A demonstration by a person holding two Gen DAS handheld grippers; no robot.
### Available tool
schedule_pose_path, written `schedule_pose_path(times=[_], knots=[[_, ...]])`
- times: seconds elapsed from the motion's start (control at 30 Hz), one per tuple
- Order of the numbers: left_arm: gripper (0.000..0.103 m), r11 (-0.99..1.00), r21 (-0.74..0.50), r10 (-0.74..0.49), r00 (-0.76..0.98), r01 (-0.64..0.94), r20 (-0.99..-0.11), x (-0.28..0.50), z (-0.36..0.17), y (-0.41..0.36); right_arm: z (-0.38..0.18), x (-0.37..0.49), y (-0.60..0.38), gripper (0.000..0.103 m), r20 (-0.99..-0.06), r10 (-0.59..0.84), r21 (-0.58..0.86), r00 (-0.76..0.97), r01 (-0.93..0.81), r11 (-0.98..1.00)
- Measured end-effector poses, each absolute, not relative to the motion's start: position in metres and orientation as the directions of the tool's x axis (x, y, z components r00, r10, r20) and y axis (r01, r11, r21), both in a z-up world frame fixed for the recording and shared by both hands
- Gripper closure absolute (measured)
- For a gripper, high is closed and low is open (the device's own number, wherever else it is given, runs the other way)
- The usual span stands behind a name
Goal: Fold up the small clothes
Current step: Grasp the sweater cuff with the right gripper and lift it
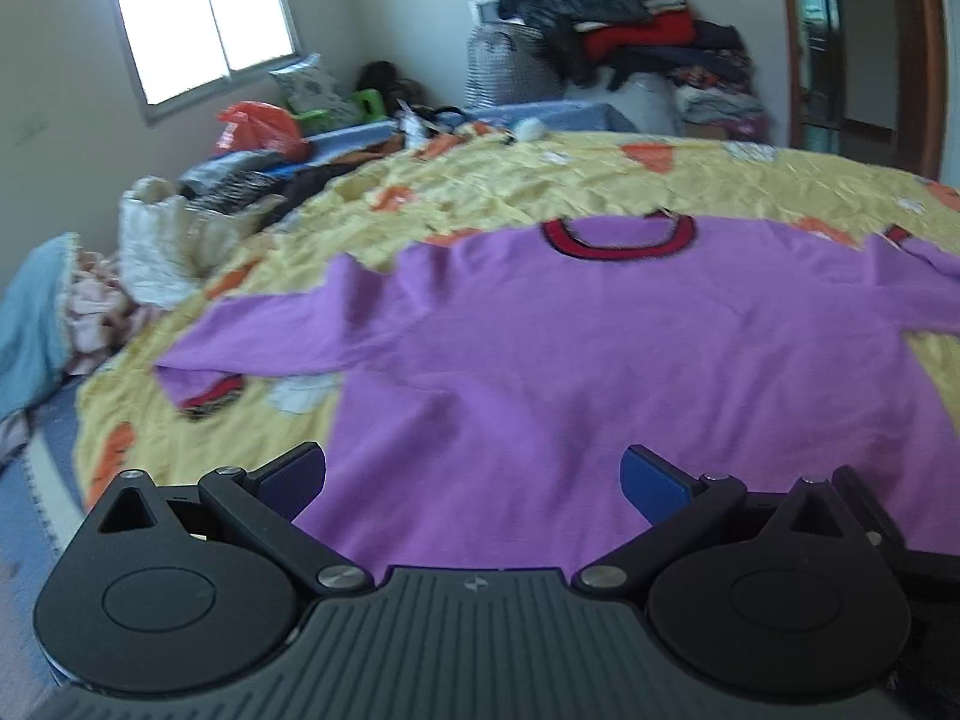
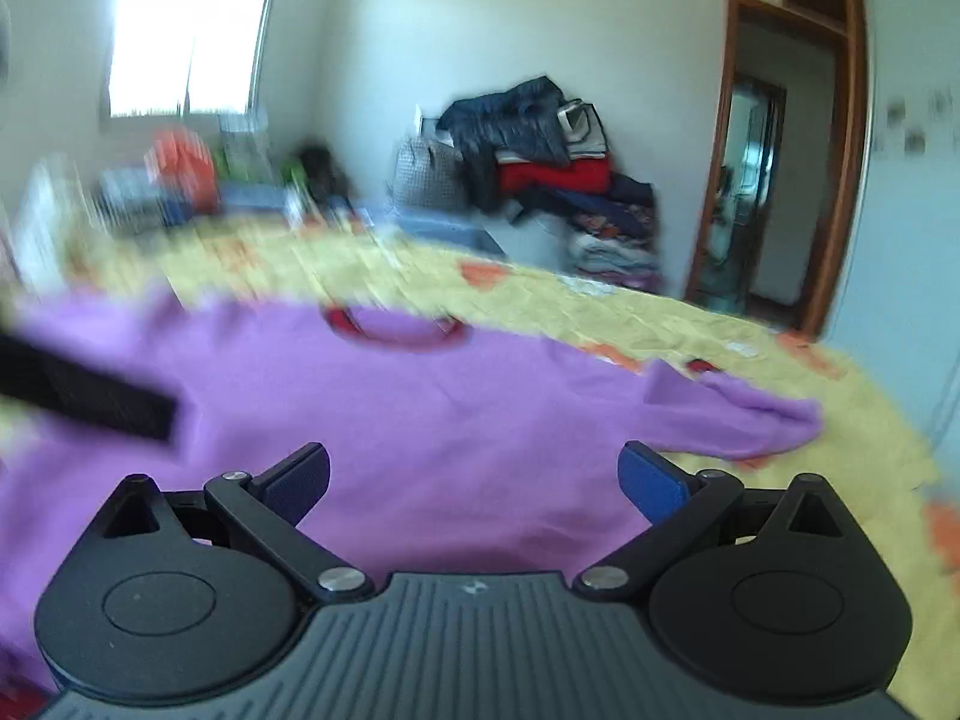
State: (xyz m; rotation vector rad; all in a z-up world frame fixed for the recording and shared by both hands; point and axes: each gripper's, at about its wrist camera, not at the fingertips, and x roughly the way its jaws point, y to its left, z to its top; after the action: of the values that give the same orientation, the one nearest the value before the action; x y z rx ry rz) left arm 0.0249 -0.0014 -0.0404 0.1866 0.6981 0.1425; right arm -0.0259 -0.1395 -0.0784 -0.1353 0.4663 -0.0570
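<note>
A purple sweater point(image 1: 570, 348) with a red and black collar point(image 1: 618, 240) lies flat on the yellow bedspread point(image 1: 480, 192), its sleeves spread to both sides. My left gripper point(image 1: 474, 480) is open and empty over the sweater's lower hem, left of centre. The sweater shows in the right wrist view point(image 2: 420, 420) too, blurred. My right gripper point(image 2: 474, 480) is open and empty over the lower hem, toward the right sleeve point(image 2: 750, 420). A dark blurred bar point(image 2: 90, 390) at the left in that view may be the other gripper.
A pile of clothes point(image 1: 630, 18) is stacked against the far wall. Bags and clutter point(image 1: 258, 126) line the bed's far left edge, with a white bag point(image 1: 162, 240) beside it. A doorway point(image 2: 762, 180) stands at the right.
</note>
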Motion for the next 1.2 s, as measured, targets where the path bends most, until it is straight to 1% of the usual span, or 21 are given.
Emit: schedule_pose_path(times=[0.03, 0.07, 0.13, 0.23, 0.33, 0.4, 0.43, 0.5, 0.57, 0.6, 0.67, 0.73, 0.77, 0.8, 0.83, 0.87, 0.9, 0.97, 1.1, 1.17, 1.2], knots=[[0.0, 0.974, 0.22, 0.181, 0.753, -0.05, -0.632, 0.031, -0.046, -0.004, -0.087, -0.016, -0.147, 0.0, -0.493, -0.096, -0.137, 0.865, 0.032, 0.99], [0.0, 0.976, 0.217, 0.168, 0.748, -0.033, -0.642, 0.036, -0.05, -0.005, -0.093, -0.007, -0.157, 0.0, -0.53, -0.062, -0.099, 0.846, 0.011, 0.995], [0.0, 0.983, 0.179, 0.101, 0.735, 0.029, -0.671, 0.046, -0.053, -0.008, -0.096, 0.007, -0.185, 0.0, -0.553, 0.02, 0.007, 0.833, -0.02, 1.0], [0.0, 0.985, 0.004, -0.124, 0.718, 0.174, -0.685, 0.059, -0.056, -0.007, -0.087, 0.039, -0.233, 0.0, -0.558, -0.012, 0.034, 0.83, 0.037, 0.999], [0.0, 0.957, -0.169, -0.288, 0.686, 0.238, -0.668, 0.074, -0.063, -0.007, -0.08, 0.079, -0.292, 0.0, -0.557, -0.031, 0.063, 0.83, 0.08, 0.995], [0.0, 0.907, -0.313, -0.421, 0.617, 0.282, -0.665, 0.089, -0.071, -0.007, -0.076, 0.105, -0.328, 0.0, -0.547, -0.05, 0.065, 0.836, 0.102, 0.993], [0.0, 0.873, -0.392, -0.487, 0.581, 0.291, -0.652, 0.096, -0.077, -0.005, -0.075, 0.12, -0.342, 0.0, -0.55, -0.048, 0.066, 0.833, 0.1, 0.993], [0.0, 0.799, -0.554, -0.58, 0.543, 0.235, -0.607, 0.111, -0.092, 0.002, -0.075, 0.149, -0.363, 0.0, -0.571, -0.063, 0.02, 0.818, 0.091, 0.996], [0.0, 0.749, -0.637, -0.617, 0.542, 0.183, -0.571, 0.12, -0.104, 0.006, -0.076, 0.179, -0.375, 0.0, -0.583, -0.129, -0.061, 0.802, 0.115, 0.991], [0.0, 0.736, -0.65, -0.63, 0.542, 0.188, -0.556, 0.125, -0.107, 0.005, -0.077, 0.196, -0.381, 0.0, -0.593, -0.135, -0.075, 0.794, 0.113, 0.991], [0.0, 0.765, -0.612, -0.604, 0.551, 0.2, -0.576, 0.132, -0.107, 0.001, -0.085, 0.228, -0.395, 0.0, -0.625, -0.147, -0.075, 0.767, 0.128, 0.989], [0.0, 0.84, -0.496, -0.522, 0.575, 0.219, -0.63, 0.135, -0.101, -0.007, -0.095, 0.256, -0.404, 0.001, -0.642, -0.158, -0.081, 0.75, 0.139, 0.987], [0.0, 0.862, -0.451, -0.495, 0.582, 0.234, -0.645, 0.136, -0.099, -0.01, -0.102, 0.266, -0.407, 0.003, -0.648, -0.162, -0.082, 0.745, 0.143, 0.986], [0.0, 0.872, -0.42, -0.482, 0.587, 0.25, -0.651, 0.136, -0.098, -0.013, -0.108, 0.277, -0.409, 0.01, -0.663, -0.166, -0.09, 0.73, 0.143, 0.986], [0.0, 0.879, -0.4, -0.472, 0.589, 0.26, -0.656, 0.137, -0.098, -0.011, -0.115, 0.286, -0.41, 0.032, -0.674, -0.173, -0.099, 0.718, 0.144, 0.985], [0.0, 0.881, -0.392, -0.47, 0.587, 0.265, -0.659, 0.138, -0.098, -0.01, -0.12, 0.294, -0.411, 0.047, -0.683, -0.189, -0.113, 0.706, 0.154, 0.982], [0.0, 0.881, -0.391, -0.47, 0.582, 0.267, -0.663, 0.138, -0.099, -0.009, -0.125, 0.299, -0.412, 0.046, -0.694, -0.199, -0.115, 0.692, 0.167, 0.979], [0.0, 0.88, -0.401, -0.471, 0.566, 0.254, -0.676, 0.142, -0.103, -0.003, -0.133, 0.307, -0.417, 0.047, -0.713, -0.157, -0.067, 0.683, 0.158, 0.985], [0.0, 0.874, -0.419, -0.481, 0.566, 0.247, -0.67, 0.146, -0.106, 0.006, -0.133, 0.311, -0.413, 0.045, -0.706, -0.126, -0.048, 0.697, 0.132, 0.99], [0.0, 0.879, -0.411, -0.471, 0.564, 0.241, -0.678, 0.147, -0.106, 0.008, -0.133, 0.312, -0.405, 0.045, -0.712, -0.12, -0.078, 0.691, 0.093, 0.993], [0.0, 0.878, -0.415, -0.473, 0.563, 0.239, -0.677, 0.148, -0.107, 0.009, -0.136, 0.315, -0.403, 0.045, -0.724, -0.145, -0.11, 0.675, 0.095, 0.989]])
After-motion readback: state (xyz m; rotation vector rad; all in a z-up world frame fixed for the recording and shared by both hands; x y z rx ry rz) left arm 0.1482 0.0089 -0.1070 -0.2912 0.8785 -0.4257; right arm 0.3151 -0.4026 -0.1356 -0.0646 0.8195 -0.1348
